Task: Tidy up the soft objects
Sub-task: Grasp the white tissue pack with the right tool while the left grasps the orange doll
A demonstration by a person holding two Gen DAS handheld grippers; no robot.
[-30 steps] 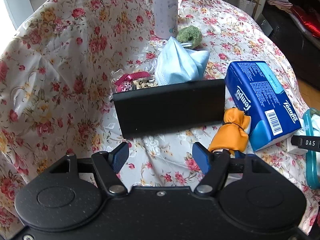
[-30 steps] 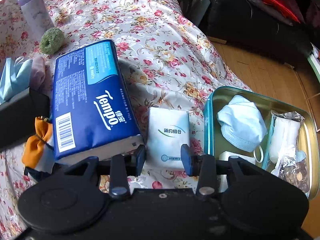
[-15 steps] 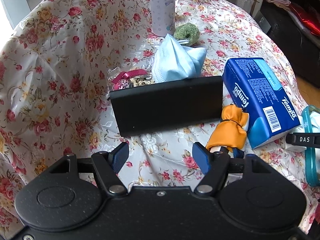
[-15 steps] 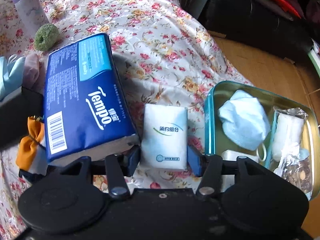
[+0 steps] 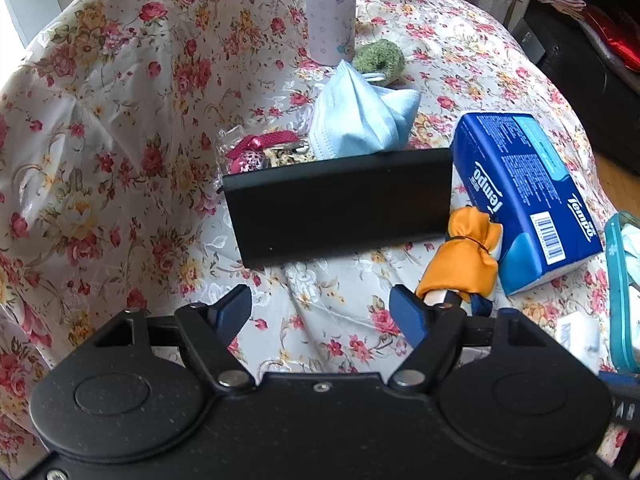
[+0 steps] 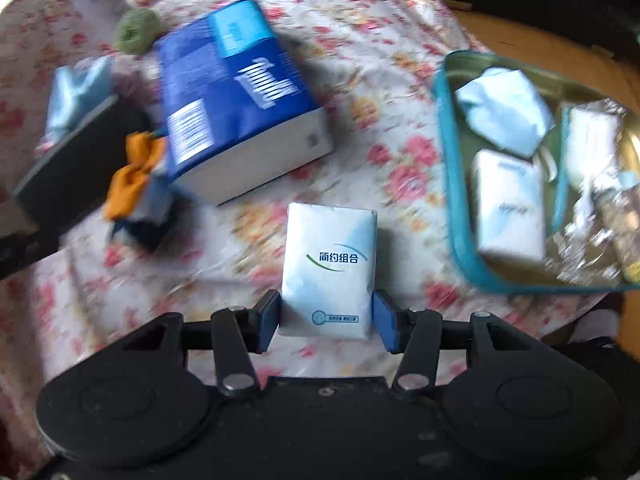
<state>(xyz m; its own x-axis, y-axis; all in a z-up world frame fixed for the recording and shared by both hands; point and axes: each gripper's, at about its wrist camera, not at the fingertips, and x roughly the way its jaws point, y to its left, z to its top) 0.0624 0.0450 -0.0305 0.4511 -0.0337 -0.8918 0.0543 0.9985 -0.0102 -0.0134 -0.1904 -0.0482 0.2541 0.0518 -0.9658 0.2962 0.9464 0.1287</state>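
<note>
My right gripper (image 6: pixel 326 312) is shut on a small white tissue pack (image 6: pixel 328 264), its blue pads pressing both sides above the floral cloth (image 6: pixel 360 184). To its right lies a teal tin (image 6: pixel 452 184) holding a light-blue mask (image 6: pixel 504 112) and another white pack (image 6: pixel 508 208). My left gripper (image 5: pixel 320 300) hangs over the cloth with its jaws opening and nothing between them. Ahead of it lie a black box (image 5: pixel 336 204), a crumpled blue mask (image 5: pixel 360 120), a green scrunchie (image 5: pixel 378 58), an orange cloth bow (image 5: pixel 464 256) and a blue Tempo tissue pack (image 5: pixel 524 192).
A lilac bottle (image 5: pixel 330 12) stands at the back of the table. A clear bag with pink ribbon pieces (image 5: pixel 260 152) lies left of the mask. The tin's far compartment holds foil-wrapped items (image 6: pixel 600 200). Wooden floor and dark furniture lie beyond the table's right edge.
The right gripper has closed on the white pack and carried it off its spot beside the Tempo pack, with the scene now blurred. The left gripper has stayed about where it was.
</note>
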